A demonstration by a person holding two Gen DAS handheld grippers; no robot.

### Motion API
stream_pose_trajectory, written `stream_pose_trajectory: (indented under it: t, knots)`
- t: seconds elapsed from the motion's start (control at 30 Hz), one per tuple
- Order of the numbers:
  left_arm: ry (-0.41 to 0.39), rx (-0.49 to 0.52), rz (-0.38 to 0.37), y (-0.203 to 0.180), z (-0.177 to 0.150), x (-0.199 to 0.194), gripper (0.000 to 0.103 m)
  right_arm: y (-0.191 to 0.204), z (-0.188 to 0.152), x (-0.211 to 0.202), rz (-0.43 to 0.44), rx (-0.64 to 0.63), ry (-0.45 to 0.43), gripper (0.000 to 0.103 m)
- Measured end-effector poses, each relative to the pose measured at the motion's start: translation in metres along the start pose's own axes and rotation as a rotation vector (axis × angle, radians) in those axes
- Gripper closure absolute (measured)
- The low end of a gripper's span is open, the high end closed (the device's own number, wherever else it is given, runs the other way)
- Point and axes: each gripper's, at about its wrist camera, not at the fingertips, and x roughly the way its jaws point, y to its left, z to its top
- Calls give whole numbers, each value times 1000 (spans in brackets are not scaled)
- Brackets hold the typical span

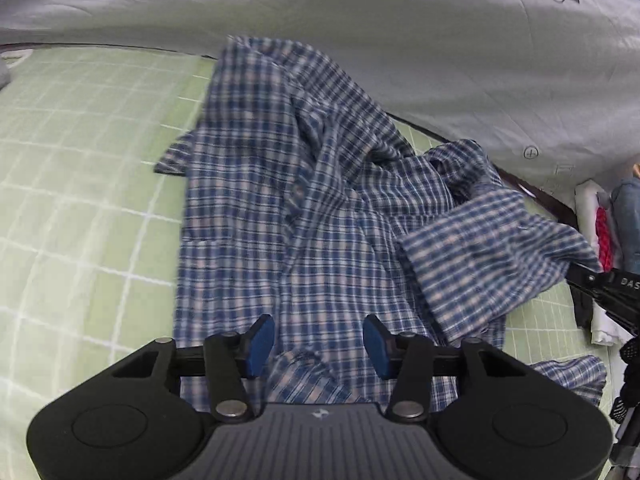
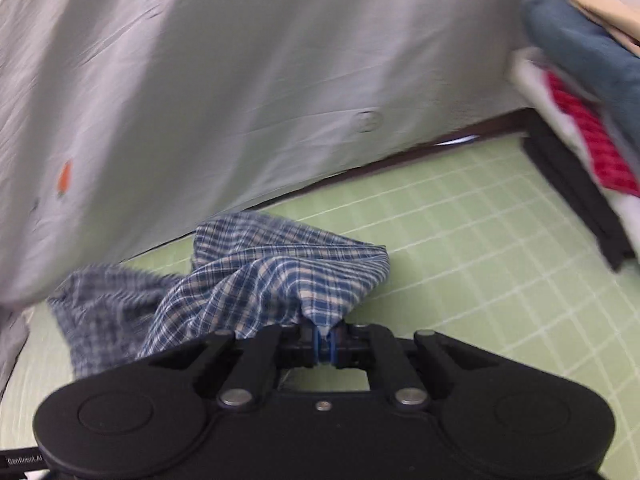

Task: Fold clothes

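A blue and white plaid shirt (image 1: 304,216) lies spread on the green gridded mat (image 1: 80,200), collar toward the far side. My left gripper (image 1: 319,344) is open and hovers just above the shirt's near hem, holding nothing. My right gripper (image 2: 325,340) is shut on the shirt's right sleeve (image 2: 280,276) and holds it lifted off the mat. In the left wrist view the right gripper (image 1: 576,274) shows at the right edge, pinching the sleeve end (image 1: 500,256), which is drawn out to the right.
A grey cloth backdrop (image 1: 400,40) rises behind the mat (image 2: 480,240). A stack of folded clothes (image 2: 580,112), with red, white, denim and black pieces, sits at the far right; it also shows in the left wrist view (image 1: 604,236).
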Motion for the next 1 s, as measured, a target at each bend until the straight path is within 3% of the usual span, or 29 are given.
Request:
stream_pose_trajectory:
  t: [0.17,0.33,0.5,0.57,0.6,0.63,0.77,0.87,0.93,1.0]
  knots:
    - [10,13,87,-13,3,22,51,-21,-11,-2,-29,50,22,97]
    - [-11,68,131,-27,7,31,40,-26,-23,3,-31,89,63,96]
    - [-31,79,141,-31,18,38,39,-29,-27,5,-39,95,78,96]
    - [-25,96,126,-31,19,38,47,-29,-28,5,-42,96,79,96]
    - [-25,111,126,-32,18,37,70,-29,-29,5,-44,96,80,96]
    - [-26,127,127,-33,17,36,101,-30,-29,5,-46,98,80,96]
    - [-46,92,66,-17,9,18,103,-34,-28,3,-35,114,61,96]
    - [-83,95,79,-7,5,-11,103,-40,-22,-3,-68,117,10,97]
    - [-126,94,112,4,4,-40,103,-48,-14,-9,-110,108,-33,97]
    - [-176,96,201,22,4,-71,103,-60,-1,-16,-164,94,-77,97]
